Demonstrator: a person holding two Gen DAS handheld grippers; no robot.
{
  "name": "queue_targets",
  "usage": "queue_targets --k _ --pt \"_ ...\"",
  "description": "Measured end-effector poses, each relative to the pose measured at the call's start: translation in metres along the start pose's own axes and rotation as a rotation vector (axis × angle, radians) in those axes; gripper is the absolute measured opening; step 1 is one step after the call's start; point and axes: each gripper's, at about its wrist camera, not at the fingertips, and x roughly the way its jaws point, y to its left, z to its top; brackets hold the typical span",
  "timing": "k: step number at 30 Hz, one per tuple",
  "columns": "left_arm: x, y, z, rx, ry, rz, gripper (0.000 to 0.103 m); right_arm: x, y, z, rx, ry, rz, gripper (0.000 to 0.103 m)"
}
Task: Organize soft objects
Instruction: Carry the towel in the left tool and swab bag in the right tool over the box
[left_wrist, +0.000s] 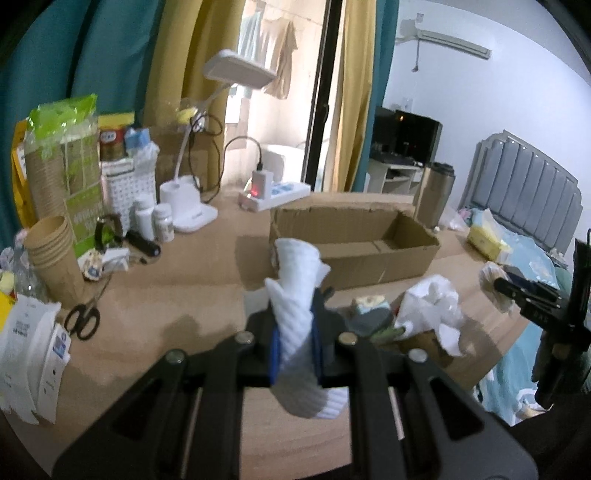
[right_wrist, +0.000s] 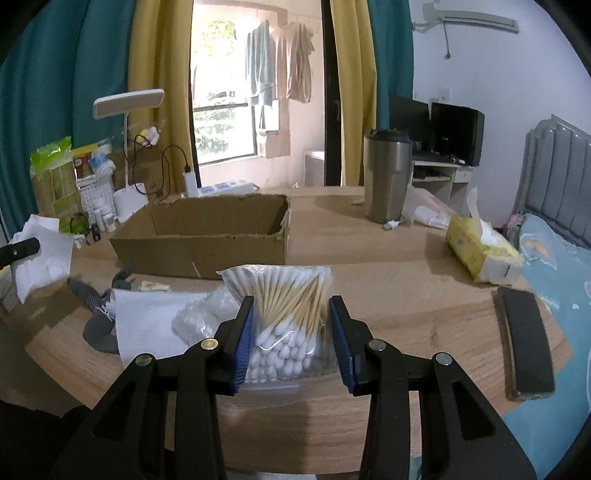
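Note:
My left gripper (left_wrist: 295, 314) is shut on a white ribbed foam sheet (left_wrist: 295, 266), held up above the wooden table just in front of the open cardboard box (left_wrist: 354, 225). In the right wrist view my right gripper (right_wrist: 291, 304) is shut on a clear bag of cotton swabs (right_wrist: 280, 347), its blue pads pressing both sides, lifted off the table before the same box (right_wrist: 199, 251). Left on the table lie a white tissue sheet (right_wrist: 147, 325), bubble wrap (right_wrist: 199, 317) and a grey sock (right_wrist: 96, 332). The foam sheet (right_wrist: 44, 258) shows at the far left.
A steel tumbler (right_wrist: 386, 177), a yellow tissue pack (right_wrist: 480, 254) and a black flat case (right_wrist: 524, 343) stand to the right, near the table's edge by the bed. On the left are a desk lamp (left_wrist: 192, 206), stacked paper cups (left_wrist: 51, 251), scissors (left_wrist: 83, 321) and a power strip (left_wrist: 273, 194).

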Motion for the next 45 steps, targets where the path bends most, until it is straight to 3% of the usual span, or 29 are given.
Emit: queue_targets --k 12,21,36,45 --pt "-0.001 -0.023 0.041 0.066 -0.12 -0.044 0.014 -0.006 -0.006 0.023 -0.006 -0.078 0.0 0.042" --pt "0.011 -0.031 0.062 0.041 -0.197 -0.073 0.014 0.002 -0.003 0.036 -0.021 -0.11 0.016 0.042" --pt "0.056 -0.041 0.074 0.038 -0.185 -0.115 0.014 0.037 0.003 0.058 -0.04 -0.141 0.059 0.042" --pt "0.085 -0.064 0.075 0.022 -0.155 -0.182 0.014 0.062 0.012 0.074 -0.081 -0.144 0.109 0.042"
